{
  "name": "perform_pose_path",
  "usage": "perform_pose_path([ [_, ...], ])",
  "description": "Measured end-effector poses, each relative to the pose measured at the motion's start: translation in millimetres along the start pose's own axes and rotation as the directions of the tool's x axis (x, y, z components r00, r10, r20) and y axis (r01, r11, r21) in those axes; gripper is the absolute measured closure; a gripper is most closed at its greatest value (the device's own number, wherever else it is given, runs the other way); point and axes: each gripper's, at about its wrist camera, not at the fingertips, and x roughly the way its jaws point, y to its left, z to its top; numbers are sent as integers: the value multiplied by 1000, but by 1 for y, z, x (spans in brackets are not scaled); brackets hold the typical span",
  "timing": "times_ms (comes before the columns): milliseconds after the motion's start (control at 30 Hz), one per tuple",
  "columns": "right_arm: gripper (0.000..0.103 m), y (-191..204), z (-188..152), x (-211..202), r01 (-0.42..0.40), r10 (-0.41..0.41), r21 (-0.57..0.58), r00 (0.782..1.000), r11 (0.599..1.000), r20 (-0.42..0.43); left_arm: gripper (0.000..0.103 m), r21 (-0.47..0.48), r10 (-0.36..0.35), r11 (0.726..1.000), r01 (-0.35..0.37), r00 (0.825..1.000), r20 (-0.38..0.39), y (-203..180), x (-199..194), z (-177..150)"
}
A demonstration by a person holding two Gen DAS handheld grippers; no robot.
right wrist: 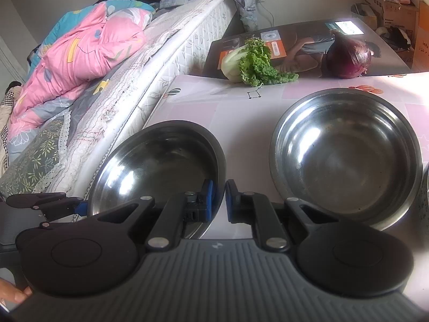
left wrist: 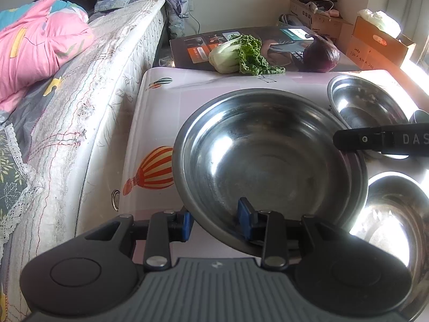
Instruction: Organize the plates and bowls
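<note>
Hand-held gripper, left: jaws straddle the near rim of the large steel bowl, one blue pad outside the wall, the other inside; it appears to be grasping that rim. Right hand-held gripper: blue pads clenched on the same bowl's opposite rim, the rim edge caught between them; in the left wrist view it shows as a black finger reaching in over the bowl's far-right edge.

Large bowl sits toward the left side of the pink balloon-print counter, beside the bed. Whether it is lifted or resting, cannot tell.

Medium steel bowl stands alone on the counter, just right of the large one, empty. Third steel bowl sits near the right edge, partly washed out by glare.

Progress, judged: early. Nothing is nested yet; three bowls lie separate. Likely left: stack the smaller bowls into the large one. No plates visible.

Pose: both hand-held grippers angle downward from the near side, flanking the large bowl. A fingertip of the person shows at the lower left of the right wrist view.
</note>
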Motion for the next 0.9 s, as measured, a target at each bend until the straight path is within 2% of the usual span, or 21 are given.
perform_pose_path([
  [367, 94, 0, 7, -24, -4, 4, -11, 1000, 1000, 30, 67, 4, 5, 1000, -5, 999, 31, -8, -18, 8],
  [533, 93, -7, 11, -40, 1, -1, 0, 999, 1000, 50, 67, 9, -15, 1000, 15, 999, 49, -17, -29, 17],
  [667, 93, -19, 15, -55, 6, -8, 22, 997, 1000, 72, 67, 26, -32, 999, 30, 997, 69, -31, -34, 26],
  [900, 93, -65, 19, -77, 26, -35, 84, 993, 996, 110, 67, 60, -78, 996, 73, 994, 82, -68, -29, 46],
])
